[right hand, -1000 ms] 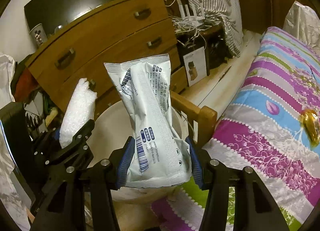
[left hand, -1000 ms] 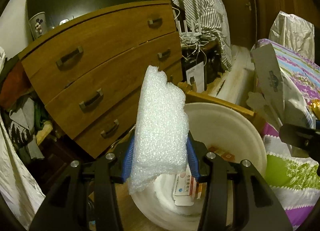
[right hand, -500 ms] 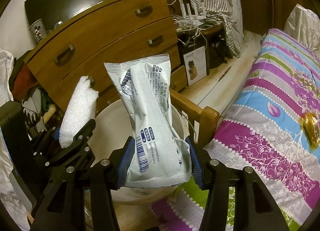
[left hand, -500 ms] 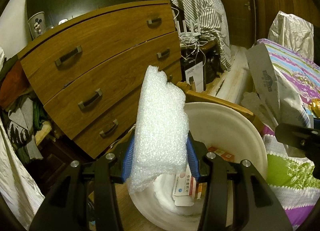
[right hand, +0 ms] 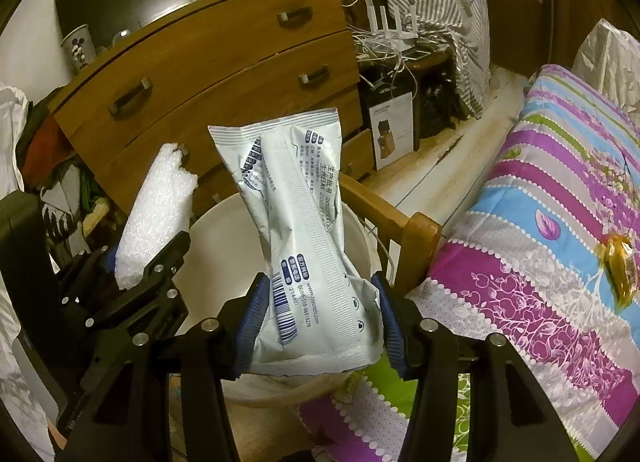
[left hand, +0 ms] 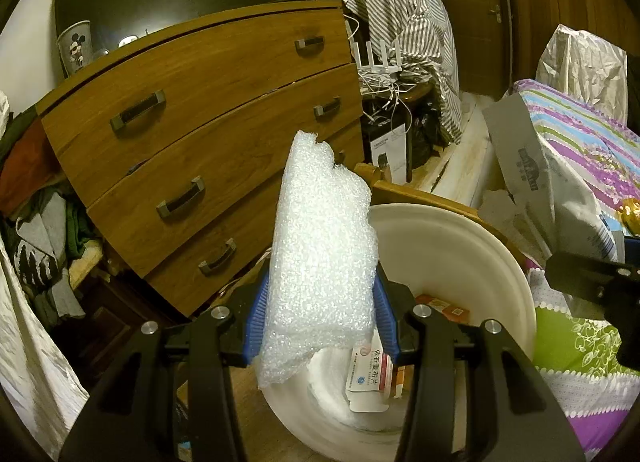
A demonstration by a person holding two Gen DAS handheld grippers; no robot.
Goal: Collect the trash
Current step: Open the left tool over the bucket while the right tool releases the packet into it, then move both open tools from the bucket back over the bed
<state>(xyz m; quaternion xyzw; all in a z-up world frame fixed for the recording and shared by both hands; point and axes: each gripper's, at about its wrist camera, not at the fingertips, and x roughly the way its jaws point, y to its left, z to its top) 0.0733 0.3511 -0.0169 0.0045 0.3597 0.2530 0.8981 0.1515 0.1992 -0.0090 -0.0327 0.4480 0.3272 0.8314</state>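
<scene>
1. Foam wrap (left hand: 320, 262), a white bubbly slab, stands upright between the blue pads of the left tool (left hand: 318, 320), which is clenched on its lower half; its ragged top rises well above the fingers.
2. Silver pouch (right hand: 304, 229), printed with blue text and a barcode, is pinched at its wide bottom end by the right tool (right hand: 318, 322); the pouch stands up and leans slightly left, its sealed top edge farthest from the fingers.
3. Just below and beyond both tools sits a white bucket (left hand: 460, 246). From the left tool's view its open mouth lies right of the foam, with a small white medicine box (left hand: 370, 374) and an orange carton (left hand: 444, 308) lying inside at the bottom.
4. Seen from the right tool, the left tool (right hand: 140, 274) is off to the left with the foam poking up from it, both over the bucket's rim (right hand: 360, 229).
5. Right of the right tool spreads a bed cover (right hand: 540, 242) in pink, blue and green stripes, with an amber wrapper (right hand: 620, 266) lying on it farther right.
6. Behind the bucket is a wooden bed post (right hand: 416, 238).
7. Farther off stands a brown chest of drawers (left hand: 208, 133) carrying a cartoon-printed cup (left hand: 75, 47), and right of it a tangle of white cables (right hand: 384, 41) under a striped cloth (left hand: 400, 21).
</scene>
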